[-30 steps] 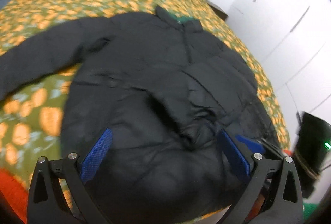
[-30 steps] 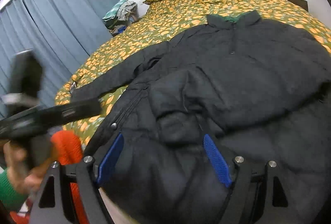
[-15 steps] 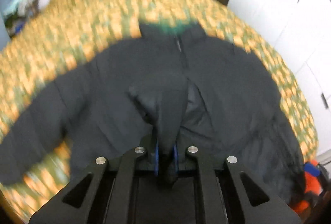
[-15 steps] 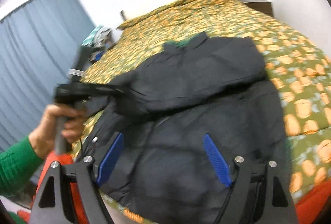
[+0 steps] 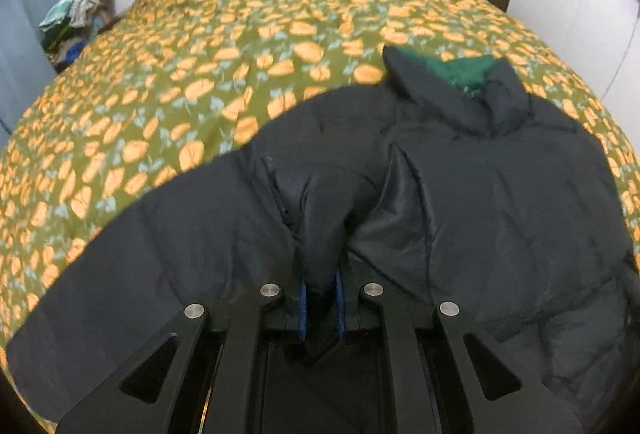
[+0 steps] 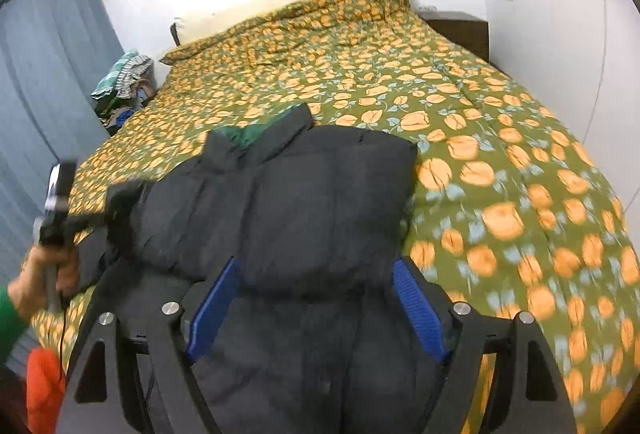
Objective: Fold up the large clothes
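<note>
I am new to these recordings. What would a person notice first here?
First, the black jacket spread over the near part of the bed, which has a green cover with orange flowers. Next, the left gripper is shut on a fold of the jacket, while the right gripper is open above it.

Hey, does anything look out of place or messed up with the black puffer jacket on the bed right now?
Nothing looks damaged. The black puffer jacket lies unevenly on the green and orange floral bedspread: one sleeve is folded across its front, the other still sprawls out sideways. The left gripper is shut on the folded sleeve's end; the right gripper is open.
</note>
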Demonstrator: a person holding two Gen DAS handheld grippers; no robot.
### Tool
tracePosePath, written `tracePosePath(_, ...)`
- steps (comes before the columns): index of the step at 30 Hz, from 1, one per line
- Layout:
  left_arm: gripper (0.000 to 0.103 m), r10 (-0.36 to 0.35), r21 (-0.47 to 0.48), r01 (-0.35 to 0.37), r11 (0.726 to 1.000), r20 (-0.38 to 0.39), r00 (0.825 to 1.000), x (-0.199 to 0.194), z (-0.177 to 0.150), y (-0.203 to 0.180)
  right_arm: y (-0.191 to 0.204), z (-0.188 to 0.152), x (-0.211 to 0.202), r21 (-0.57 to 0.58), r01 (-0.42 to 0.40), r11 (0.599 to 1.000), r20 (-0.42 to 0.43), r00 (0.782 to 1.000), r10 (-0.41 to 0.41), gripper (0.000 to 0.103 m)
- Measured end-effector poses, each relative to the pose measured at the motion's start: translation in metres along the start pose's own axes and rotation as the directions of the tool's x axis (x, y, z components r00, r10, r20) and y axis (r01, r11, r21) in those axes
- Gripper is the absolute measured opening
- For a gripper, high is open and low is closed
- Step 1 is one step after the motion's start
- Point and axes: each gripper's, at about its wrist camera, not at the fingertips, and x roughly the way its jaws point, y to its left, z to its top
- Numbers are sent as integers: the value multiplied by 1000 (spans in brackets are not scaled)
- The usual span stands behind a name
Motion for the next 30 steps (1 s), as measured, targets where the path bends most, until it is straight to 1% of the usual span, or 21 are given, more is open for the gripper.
tracePosePath(1,10,-1,4,1,1000,-1,1000,4,-3,-2,-1,6,9,-1,2,1000,-13,1000,-2,76)
tracePosePath(3,12,-5,11,5,1000,-4,1000,9,-7,-2,-1,23,41,-5,-4,1000,-52,999,3,69)
tracePosePath(5,16,-9,8,9,1000,-8,1000,17,-10,2,5,29,66,-36,-14,999,-79,997,12,64)
tracePosePath(6,17,-13,3,13,1000,-11,1000,21,-11,3,10,28,84,-62,-23,998,-108,994,16,64)
tracePosePath(8,20,-23,-12,23,1000,-15,1000,29,-16,8,13,22,112,-81,-35,996,-172,985,20,64)
tracePosePath(10,22,-45,-31,45,999,-19,999,36,-20,12,11,9,143,-92,-13,996,-257,966,-11,64)
tracePosePath(12,24,-60,-39,59,997,-20,998,42,-25,13,7,-2,157,-79,-12,997,-298,955,-12,64)
tracePosePath(13,24,-58,-35,58,998,-20,998,44,-28,11,6,-4,159,-73,-13,997,-300,954,-10,64)
tracePosePath(15,24,-53,-31,53,998,-19,998,47,-29,10,6,-1,161,-65,-10,998,-323,946,-12,64)
tracePosePath(17,25,-51,-33,50,998,-17,999,49,-31,10,9,8,161,-67,-4,998,-363,932,-21,64)
tracePosePath(18,25,-53,-38,53,998,-13,998,50,-32,10,10,18,156,-59,-7,998,-365,931,-15,64)
tracePosePath(20,25,-60,-48,60,997,-1,998,51,-35,11,8,41,145,-32,-27,999,-308,951,16,63)
tracePosePath(22,25,-66,-55,66,996,11,998,50,-38,12,4,63,143,-19,-7,1000,-253,967,2,63)
tracePosePath(24,26,-64,-55,65,996,14,998,50,-39,12,-1,84,153,11,-4,1000,-231,973,6,63)
tracePosePath(25,26,-60,-52,61,997,15,998,50,-39,11,-4,90,162,28,-6,1000,-235,972,12,63)
tracePosePath(28,26,-44,-37,45,998,20,999,50,-40,8,-9,93,195,58,26,998,-235,972,-12,63)
tracePosePath(30,26,-36,-31,36,999,23,999,50,-41,7,-16,80,217,89,47,995,-259,966,-23,62)
